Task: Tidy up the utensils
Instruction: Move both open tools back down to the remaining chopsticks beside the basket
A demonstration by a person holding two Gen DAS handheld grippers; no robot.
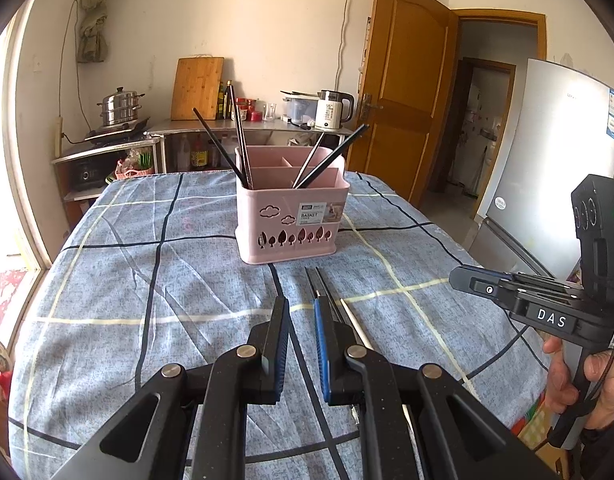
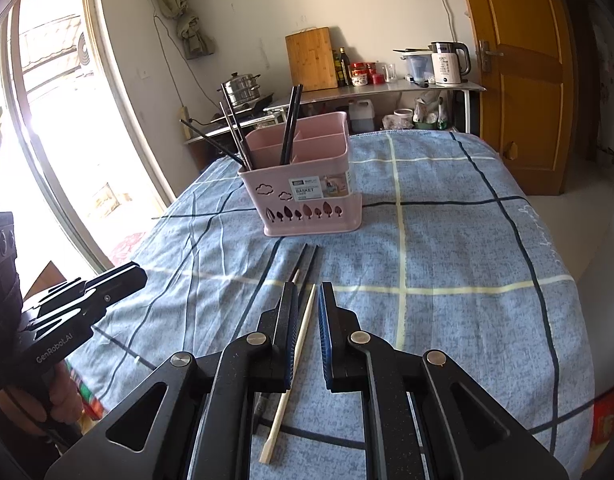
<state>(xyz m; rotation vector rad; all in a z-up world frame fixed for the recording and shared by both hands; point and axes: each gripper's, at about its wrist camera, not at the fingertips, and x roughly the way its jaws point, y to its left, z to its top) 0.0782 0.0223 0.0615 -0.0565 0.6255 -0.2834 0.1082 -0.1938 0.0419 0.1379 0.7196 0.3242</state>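
A pink utensil basket (image 1: 291, 220) (image 2: 307, 188) stands mid-table on the blue checked cloth (image 1: 147, 280). Dark chopsticks (image 1: 219, 144) lean in its left compartment and others (image 1: 331, 156) in its right. Just in front of it, two dark chopsticks (image 1: 319, 284) (image 2: 307, 260) and a pale wooden one (image 1: 355, 320) (image 2: 283, 404) lie loose on the cloth. My left gripper (image 1: 301, 304) (image 2: 135, 274) hovers left of them, jaws nearly together and empty. Over the pale chopstick my right gripper (image 2: 309, 288) (image 1: 463, 280) is shut on nothing; the stick lies on the cloth below the narrow gap.
Behind the table a steel counter (image 1: 211, 126) carries a cutting board (image 1: 197, 88), bottles and a white kettle (image 1: 331, 110). A steamer pot (image 1: 121, 106) sits at the left. A wooden door (image 1: 407, 92) and a fridge (image 1: 555, 152) stand to the right.
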